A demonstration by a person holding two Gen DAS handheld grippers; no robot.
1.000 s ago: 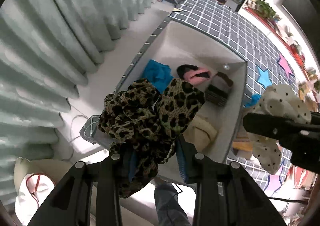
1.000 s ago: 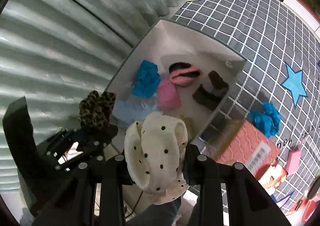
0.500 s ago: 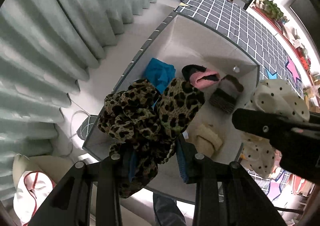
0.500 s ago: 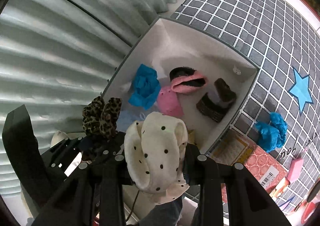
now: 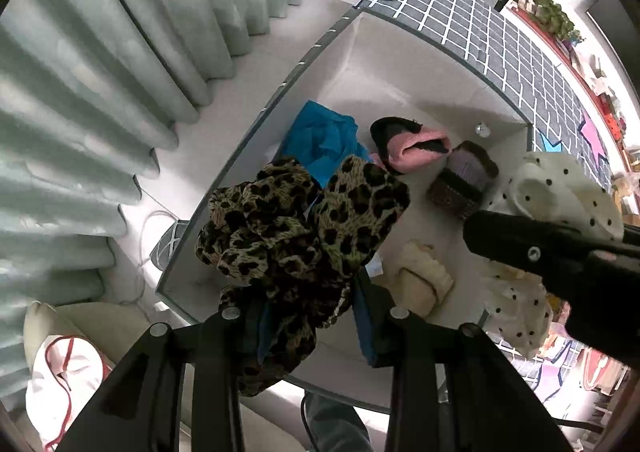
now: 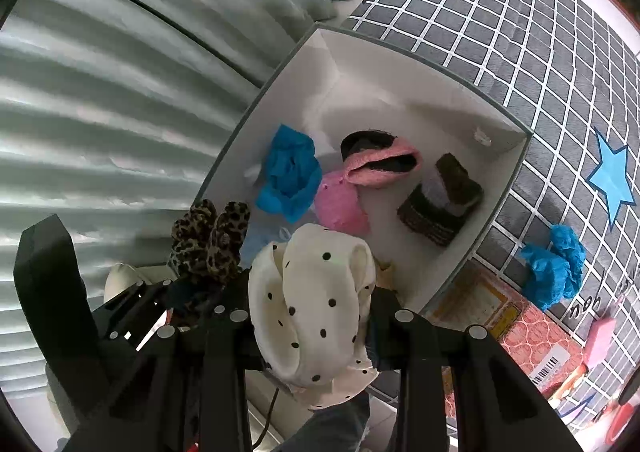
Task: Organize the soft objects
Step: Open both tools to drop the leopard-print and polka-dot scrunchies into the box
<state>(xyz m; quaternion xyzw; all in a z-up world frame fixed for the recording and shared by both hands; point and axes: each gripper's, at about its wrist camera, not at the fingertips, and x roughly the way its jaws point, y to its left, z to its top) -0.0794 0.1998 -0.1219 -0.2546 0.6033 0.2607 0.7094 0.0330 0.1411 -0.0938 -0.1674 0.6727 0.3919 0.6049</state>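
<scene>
My left gripper [image 5: 308,316] is shut on a leopard-print cloth [image 5: 296,236] and hangs over the near left corner of an open grey-and-white storage box [image 5: 400,64]. My right gripper [image 6: 308,312] is shut on a cream cloth with black dots [image 6: 316,304], held over the box's near edge. In the right wrist view the leopard-print cloth [image 6: 212,240] and the left gripper [image 6: 200,292] show at the lower left. The box [image 6: 420,72] holds a blue cloth [image 6: 290,172], a pink pouch [image 6: 340,204], a pink-and-black slipper [image 6: 380,160], a brown knitted piece [image 6: 440,204] and a cream knitted piece [image 5: 420,276].
Pale pleated curtains [image 5: 100,72] hang left of the box. A grey checked mat with stars [image 6: 520,32] lies to the right, with another blue cloth [image 6: 554,268], a pink item [image 6: 600,336] and an orange patterned packet [image 6: 532,336] on it. A white bag [image 5: 60,372] lies on the floor at lower left.
Both grippers have sunk a little towards the box with their cloths still held. The box looks larger and nearer in both views.
</scene>
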